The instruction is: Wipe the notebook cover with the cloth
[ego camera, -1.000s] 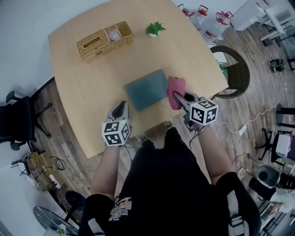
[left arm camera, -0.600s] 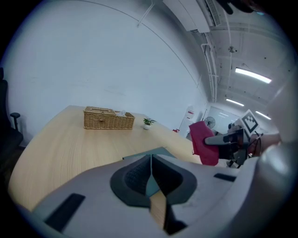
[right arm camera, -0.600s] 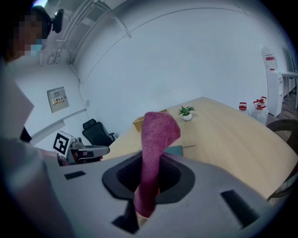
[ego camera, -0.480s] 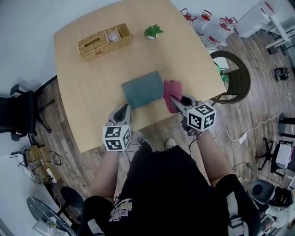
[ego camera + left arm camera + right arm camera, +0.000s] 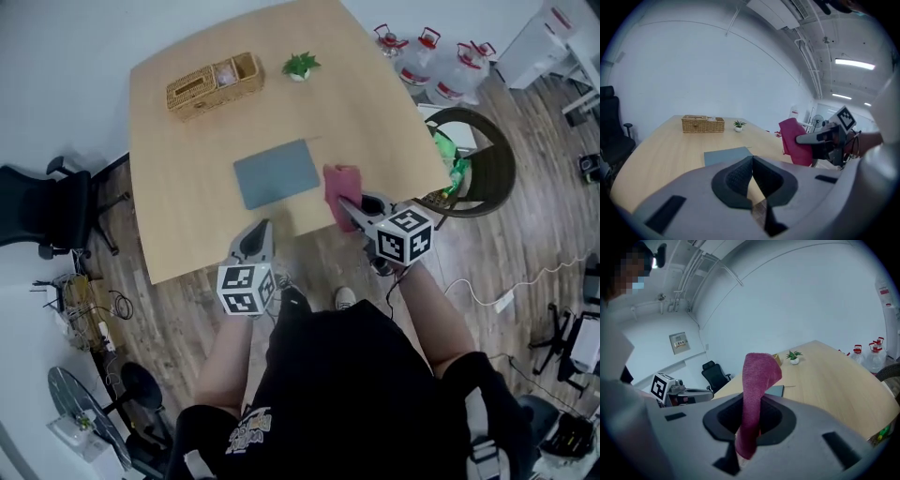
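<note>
Notebook [image 5: 775, 391] mostly behind cloth [image 5: 757, 376]

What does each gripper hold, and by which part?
The right gripper is shut on the pink cloth, pinched near one end; most of it sticks out past the jaws. The left gripper is shut, empty.

I can't read any lettering: the shirt print [image 5: 246, 427] at the head view's lower left and the wall plaque [image 5: 679, 341] at the right gripper view's left are both too blurred.

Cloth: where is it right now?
Head view, centre-right: the pink cloth is clamped in the right gripper, just right of the gray-blue notebook.
</note>
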Demonstrator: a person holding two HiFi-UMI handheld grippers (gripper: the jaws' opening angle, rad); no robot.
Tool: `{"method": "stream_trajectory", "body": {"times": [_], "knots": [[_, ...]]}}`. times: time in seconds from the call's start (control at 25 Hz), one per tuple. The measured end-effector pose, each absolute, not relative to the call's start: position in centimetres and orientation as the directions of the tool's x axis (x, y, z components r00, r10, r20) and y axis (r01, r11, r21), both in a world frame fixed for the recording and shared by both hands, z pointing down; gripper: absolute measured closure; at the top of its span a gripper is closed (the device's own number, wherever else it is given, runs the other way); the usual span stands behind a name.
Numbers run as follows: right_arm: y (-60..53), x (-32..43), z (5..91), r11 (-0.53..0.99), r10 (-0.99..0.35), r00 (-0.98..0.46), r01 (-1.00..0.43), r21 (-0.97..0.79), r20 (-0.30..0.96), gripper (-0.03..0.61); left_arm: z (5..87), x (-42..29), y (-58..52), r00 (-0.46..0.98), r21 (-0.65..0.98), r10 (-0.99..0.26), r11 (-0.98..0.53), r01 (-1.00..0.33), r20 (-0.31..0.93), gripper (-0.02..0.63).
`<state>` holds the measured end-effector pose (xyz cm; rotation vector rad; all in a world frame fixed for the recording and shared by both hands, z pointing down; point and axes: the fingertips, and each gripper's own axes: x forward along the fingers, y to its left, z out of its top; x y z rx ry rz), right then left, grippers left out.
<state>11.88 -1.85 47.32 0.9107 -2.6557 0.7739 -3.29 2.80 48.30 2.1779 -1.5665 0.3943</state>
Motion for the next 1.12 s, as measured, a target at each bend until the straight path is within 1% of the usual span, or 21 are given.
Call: {"method": "stream_trajectory", "body": {"times": [0.2, 0.52, 0.8, 1.12], "knots": [[0.7, 14.0, 46.1, 0.723, -0.460, -0.819, -0.570, -0.392, 0.342, 0.517, 46.7, -0.9, 6.0, 0.253, 0.159, -0.868, -0.204, -0.966, 0.428, 0.607], [3.7, 14.6, 45.6, 0.759, -0.407, -0.855, -0.512, -0.402, 0.321, 0.517, 45.1, 0.8, 10.0, 0.200, 0.159, -0.905, -0.149, -0.976, 0.377, 0.606], [5.4, 14.1, 44.9, 0.767, -0.397, -0.869, -0.491, -0.413, 0.295, 0.517, 44.9, 1.4, 11.7, 0.217, 0.162, -0.901, -0.166, -0.973, 0.377, 0.606], [6.6, 14.0, 44.8, 0.766, -0.403, -0.865, -0.497, -0.408, 0.298, 0.517, 44.4, 1.6, 11.9, 0.236, 0.180, -0.903, -0.181, -0.967, 0.360, 0.606]]}}
